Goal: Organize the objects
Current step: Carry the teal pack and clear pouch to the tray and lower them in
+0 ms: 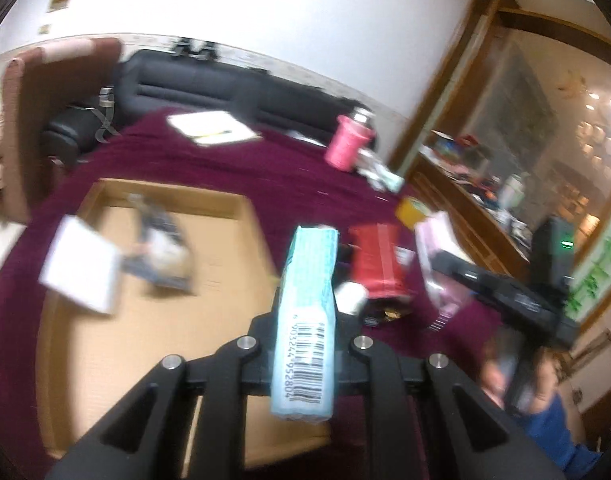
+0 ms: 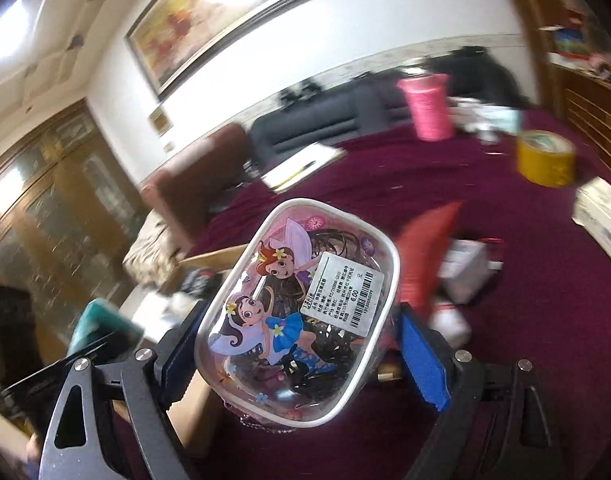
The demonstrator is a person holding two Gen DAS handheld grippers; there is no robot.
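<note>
My left gripper [image 1: 305,316] is shut on a light blue box [image 1: 307,312] with a barcode, held above the right edge of an open cardboard box [image 1: 241,216]. My right gripper [image 2: 293,344] is shut on a clear cartoon pouch [image 2: 297,312] of black hair ties, held above the maroon table; the pouch also shows in the left wrist view [image 1: 437,256]. A red packet [image 1: 379,264] and a small white item [image 1: 351,296] lie on the table beside the cardboard box. The cardboard box holds a white box [image 1: 81,264] and a dark packet [image 1: 161,248].
On the maroon tablecloth [image 2: 505,320] stand a pink cup [image 2: 427,108], a yellow tape roll [image 2: 545,158], a white carton [image 2: 601,216] and papers [image 1: 213,128]. A black sofa [image 1: 225,84] and a brown chair [image 1: 45,120] stand behind. A wooden cabinet [image 1: 485,160] stands at right.
</note>
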